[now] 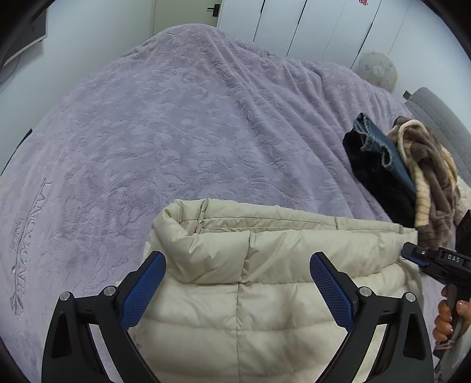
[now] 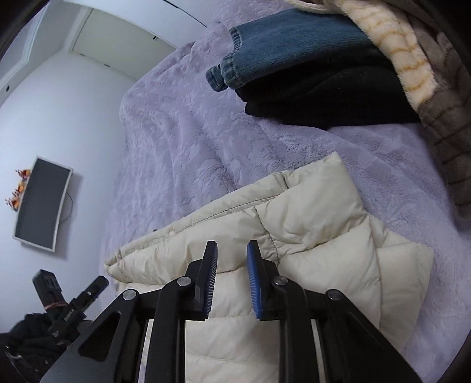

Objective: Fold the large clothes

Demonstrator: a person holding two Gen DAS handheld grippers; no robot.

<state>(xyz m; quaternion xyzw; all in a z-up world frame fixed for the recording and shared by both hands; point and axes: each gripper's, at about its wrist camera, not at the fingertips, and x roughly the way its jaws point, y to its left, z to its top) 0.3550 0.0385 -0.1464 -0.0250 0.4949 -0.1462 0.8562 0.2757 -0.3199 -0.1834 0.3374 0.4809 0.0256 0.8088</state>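
Observation:
A cream quilted puffer jacket lies on the lilac bed cover, collar end away from me. My left gripper is open wide, jaws either side of the collar, holding nothing. My right gripper hovers over the jacket near its collar corner; its jaws are partly open with a narrow gap, and nothing is between them. The right gripper also shows at the right edge of the left wrist view, beside the jacket's edge. The left gripper shows at the lower left of the right wrist view.
A pile of clothes lies at the right of the bed: a black garment, a blue one and a brown and cream one. The same pile is just beyond the jacket. White wardrobe doors stand behind; a wall screen hangs left.

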